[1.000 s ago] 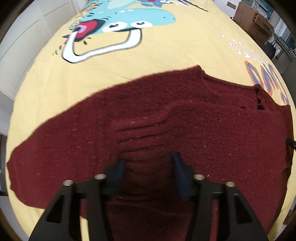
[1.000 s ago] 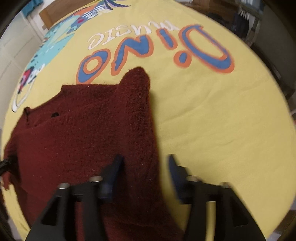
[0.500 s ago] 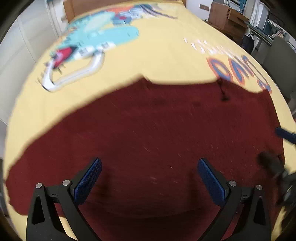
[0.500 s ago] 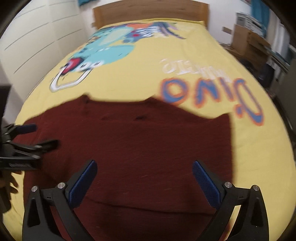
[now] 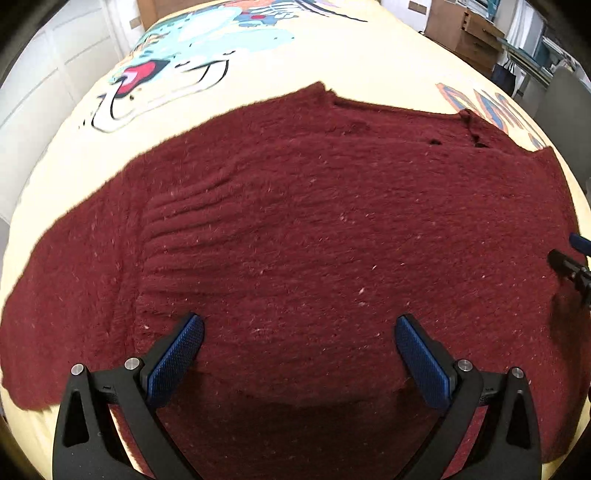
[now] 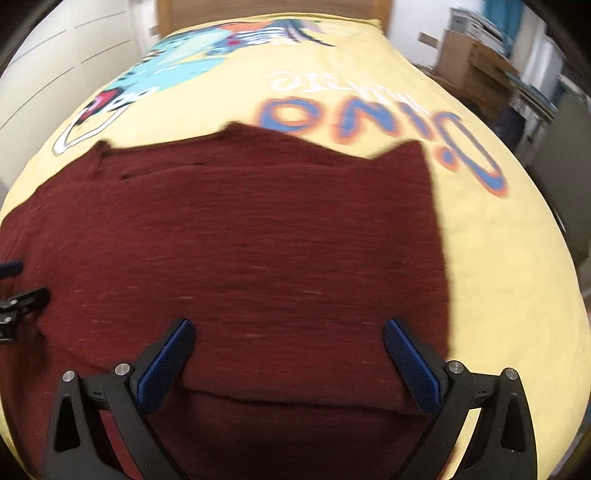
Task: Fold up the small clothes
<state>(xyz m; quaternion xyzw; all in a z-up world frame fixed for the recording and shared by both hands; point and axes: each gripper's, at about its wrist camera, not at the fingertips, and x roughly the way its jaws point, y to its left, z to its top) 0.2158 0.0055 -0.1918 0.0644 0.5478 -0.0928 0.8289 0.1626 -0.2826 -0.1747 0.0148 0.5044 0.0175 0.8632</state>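
A dark red knit sweater [image 5: 314,229] lies flat on the yellow bedspread, with one sleeve folded in across its body. It also shows in the right wrist view [image 6: 258,236]. My left gripper [image 5: 299,350] is open and empty, just above the sweater's near part. My right gripper [image 6: 288,354] is open and empty over the sweater's near right part. The right gripper's fingertips [image 5: 570,258] show at the right edge of the left wrist view. The left gripper's fingertips [image 6: 22,295] show at the left edge of the right wrist view.
The yellow bedspread [image 6: 498,258] has a dinosaur print [image 5: 184,59] and blue-orange lettering [image 6: 369,114]. A wooden headboard [image 6: 273,11] stands at the far end. White cupboard doors [image 5: 44,81] are on the left. Wooden drawers and boxes [image 5: 469,29] stand at the right.
Both grippers were shut on parts of the sweater one second ago. Both have let go, opened wide and drawn back. The sweater now lies flat.
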